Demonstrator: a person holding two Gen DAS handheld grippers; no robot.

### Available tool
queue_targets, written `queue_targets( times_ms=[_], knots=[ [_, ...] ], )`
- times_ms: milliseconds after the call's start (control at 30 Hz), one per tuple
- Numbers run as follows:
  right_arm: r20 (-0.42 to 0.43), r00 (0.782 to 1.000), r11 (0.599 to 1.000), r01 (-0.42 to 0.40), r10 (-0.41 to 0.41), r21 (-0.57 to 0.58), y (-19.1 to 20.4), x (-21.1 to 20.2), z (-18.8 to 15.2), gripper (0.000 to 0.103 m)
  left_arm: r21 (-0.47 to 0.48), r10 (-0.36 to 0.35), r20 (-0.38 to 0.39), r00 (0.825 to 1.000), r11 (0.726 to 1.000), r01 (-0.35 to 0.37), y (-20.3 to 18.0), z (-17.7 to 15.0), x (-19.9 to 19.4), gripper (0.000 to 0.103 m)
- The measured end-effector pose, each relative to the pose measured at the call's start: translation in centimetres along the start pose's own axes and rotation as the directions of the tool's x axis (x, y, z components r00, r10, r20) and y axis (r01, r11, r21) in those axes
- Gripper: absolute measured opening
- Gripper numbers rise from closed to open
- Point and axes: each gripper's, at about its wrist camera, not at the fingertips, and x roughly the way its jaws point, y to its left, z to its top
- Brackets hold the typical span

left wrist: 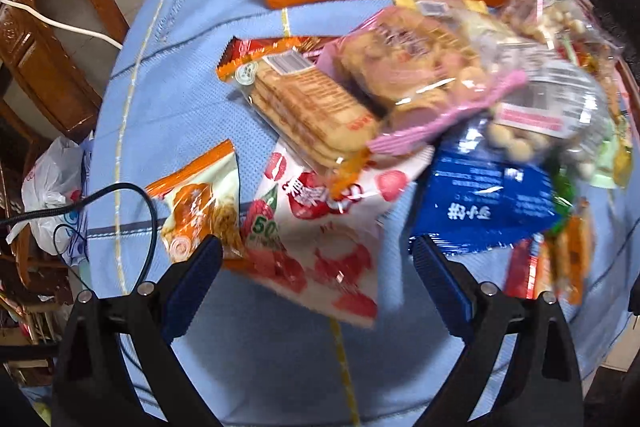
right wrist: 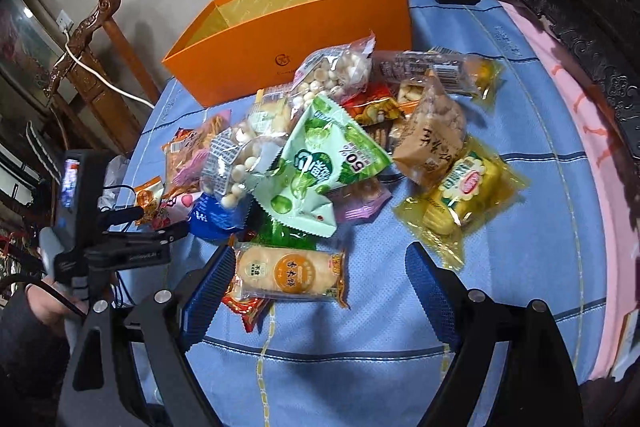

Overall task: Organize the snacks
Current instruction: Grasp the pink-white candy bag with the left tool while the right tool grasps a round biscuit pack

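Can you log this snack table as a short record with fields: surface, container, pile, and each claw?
surface: blue checked tablecloth
container: open orange cardboard box, nothing visible inside, behind the pile
pile: mixed plastic snack packets, loosely heaped and overlapping
left claw: open, over white strawberry-print packet, holding nothing
right claw: open, around orange round-cracker packet, pads not pressing it

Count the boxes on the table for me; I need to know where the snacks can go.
1: an open orange box stands at the far edge of the table, behind the snack pile. Others may be out of view.
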Motion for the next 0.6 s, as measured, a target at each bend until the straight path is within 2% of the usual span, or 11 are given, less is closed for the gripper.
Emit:
queue_targets(
  times_ms=[100,200,300,333,400,433,467,533,600],
  knots=[
    [0.003,1.0,1.0,0.019,-0.019,0.007,-0.6,-0.3,-0.1,0.087,-0.022,0.018,-0.023,1.0,1.0,-0.019,0.6,0.4,1.0,0.096],
    [-0.013,1.0,0.999,0.025,-0.025,0.03,-1.1,0.1,-0.1,0.087,0.012,0.049,-0.006,0.999,0.999,-0.049,0.7,0.2,1.7,0.099],
    [-0.028,0.999,0.999,0.023,-0.022,0.034,-0.9,0.6,0.0,0.087,0.039,0.04,0.021,0.999,0.998,-0.041,1.1,0.3,1.9,0.097],
    [-0.033,0.999,0.999,0.02,-0.019,0.029,-0.6,0.8,0.0,0.087,0.049,0.038,0.027,0.999,0.998,-0.039,1.0,0.3,1.8,0.092],
    [-0.044,0.999,1.0,0.015,-0.015,0.015,-0.1,1.3,0.2,0.087,0.078,-0.03,0.034,0.999,0.997,0.027,0.6,0.0,1.3,0.065],
    [-0.048,0.999,1.0,0.015,-0.015,0.008,0.2,1.5,0.3,0.087,0.087,-0.079,0.024,0.997,0.993,0.077,0.2,0.3,1.0,0.043],
    [-0.051,0.999,1.0,0.015,-0.015,0.004,0.4,1.6,0.3,0.087,0.106,-0.063,0.03,0.998,0.993,0.06,-0.2,0.5,0.7,0.037],
    [-0.061,0.998,1.0,0.014,-0.013,0.003,0.7,2.0,0.4,0.087,0.123,-0.055,0.025,0.998,0.991,0.051,-0.7,0.6,0.4,0.033],
    [-0.072,0.997,1.0,0.01,-0.009,0.011,0.6,2.3,0.5,0.087,0.084,-0.106,0.014,0.994,0.991,0.105,-0.4,0.5,-0.2,0.031]
  ],
)
